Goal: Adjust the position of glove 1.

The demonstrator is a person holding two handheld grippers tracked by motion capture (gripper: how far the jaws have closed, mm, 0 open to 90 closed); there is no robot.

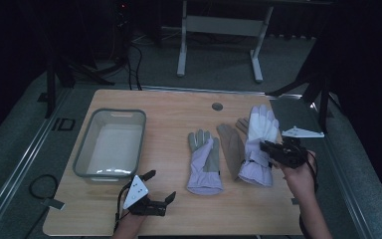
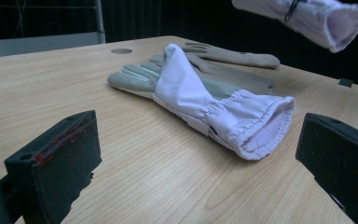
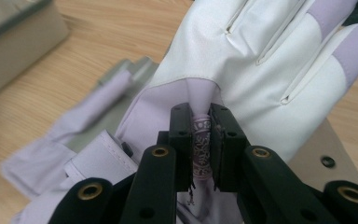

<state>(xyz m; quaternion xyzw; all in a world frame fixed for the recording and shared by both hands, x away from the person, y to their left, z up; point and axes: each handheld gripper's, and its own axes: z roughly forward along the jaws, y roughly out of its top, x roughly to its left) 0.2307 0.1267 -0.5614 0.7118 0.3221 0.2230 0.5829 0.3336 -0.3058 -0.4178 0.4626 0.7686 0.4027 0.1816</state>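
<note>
Glove, soft and light, droops from the right gripper pinching its cuff, the best hold; left gripper gapes empty above the table

Your left gripper had black block jaws flecked with red, a grey three-cornered plate on top and a black cable trailing behind, while your right gripper showed glossy black arms with brass-ringed holes, and your forearms were bare, with no sleeves.
</note>
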